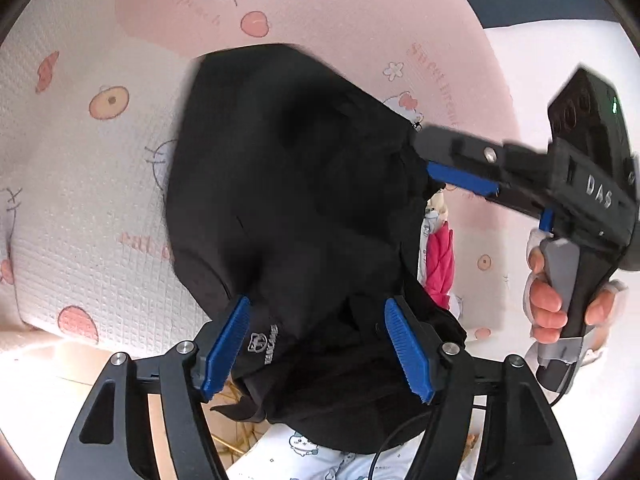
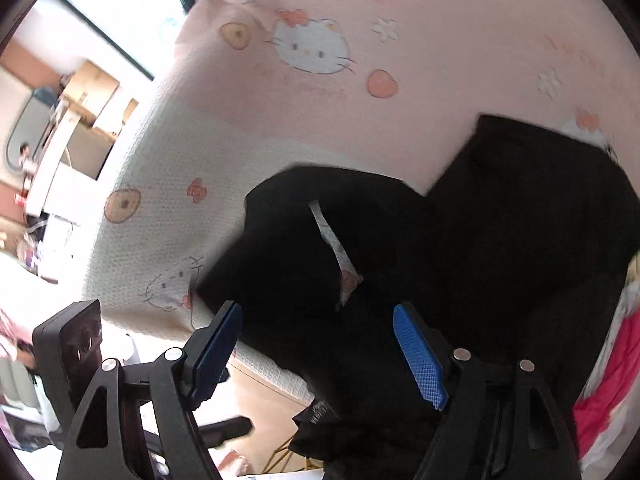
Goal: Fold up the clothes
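Left wrist view, black garment (image 1: 288, 184) between spread fingers (image 1: 228, 344), unpinched

We list two matching handheld tools. Left gripper (image 1: 316, 346): black skeletal linkage arms with triangular cut-outs, silver round pivot screws, blue ribbed pads (image 1: 226, 346). Right gripper (image 2: 318, 354): the same black frame, silver screws, blue cross-hatched pads (image 2: 420, 356); its black body bears raised "DAS" lettering, a small green light, a grey trigger, a thin black cable. Our hand (image 1: 550, 300) wears pale wrapping
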A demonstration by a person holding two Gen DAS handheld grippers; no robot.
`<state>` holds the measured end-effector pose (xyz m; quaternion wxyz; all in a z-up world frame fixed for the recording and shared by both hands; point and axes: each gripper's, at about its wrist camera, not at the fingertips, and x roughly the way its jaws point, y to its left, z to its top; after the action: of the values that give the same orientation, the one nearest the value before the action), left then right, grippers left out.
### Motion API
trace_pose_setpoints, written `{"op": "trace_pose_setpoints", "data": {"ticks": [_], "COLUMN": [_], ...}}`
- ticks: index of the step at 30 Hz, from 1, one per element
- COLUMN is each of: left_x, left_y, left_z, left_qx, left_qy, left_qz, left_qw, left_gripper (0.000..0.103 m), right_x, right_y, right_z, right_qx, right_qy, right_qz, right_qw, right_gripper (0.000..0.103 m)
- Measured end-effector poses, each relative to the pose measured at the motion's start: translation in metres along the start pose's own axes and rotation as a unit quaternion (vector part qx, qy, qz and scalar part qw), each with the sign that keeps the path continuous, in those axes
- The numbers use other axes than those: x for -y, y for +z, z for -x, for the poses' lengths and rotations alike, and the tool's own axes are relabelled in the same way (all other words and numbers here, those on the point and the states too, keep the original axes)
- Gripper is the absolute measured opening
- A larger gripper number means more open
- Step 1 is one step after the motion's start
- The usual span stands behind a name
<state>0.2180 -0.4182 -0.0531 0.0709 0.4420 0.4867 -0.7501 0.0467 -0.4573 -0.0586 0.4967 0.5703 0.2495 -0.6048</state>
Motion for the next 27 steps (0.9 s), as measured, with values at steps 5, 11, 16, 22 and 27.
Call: {"op": "trace_pose_setpoints", "data": {"ticks": [5, 11, 16, 22, 27], "left_x": [-0.021, -0.064, -0.088, -0.107, -0.118], "left_y": [0.006, 0.018, 0.024, 0.034, 0.04], "left_z": [0.018, 0.034, 0.026, 0.014, -0.002], "left_qx": [0.027, 0.056, 0.072, 0.079, 0.061], "left_qy": [0.028, 0.077, 0.098, 0.104, 0.106], "left_qz": [0.008, 0.005, 0.01, 0.016, 0.031], "left_qw": [0.9992, 0.9955, 0.9925, 0.9914, 0.9919], "left_gripper": [0.068, 0.068, 0.068, 0.068, 0.068], "right_x": [0.021, 0.017, -0.014, -0.053, -0.044], "right_y": [-0.02, -0.054, -0.079, -0.088, -0.077], "right_z": [-0.009, -0.025, -0.038, -0.07, -0.106], "right_qx": [0.015, 0.047, 0.097, 0.124, 0.107], "right_qy": [-0.019, -0.041, -0.074, -0.121, -0.118], "right_qz": [-0.018, -0.018, 0.026, 0.103, 0.079], "right_qw": [1.0, 0.998, 0.992, 0.98, 0.984], "right_gripper": [0.078, 0.078, 0.078, 0.077, 0.077]}}
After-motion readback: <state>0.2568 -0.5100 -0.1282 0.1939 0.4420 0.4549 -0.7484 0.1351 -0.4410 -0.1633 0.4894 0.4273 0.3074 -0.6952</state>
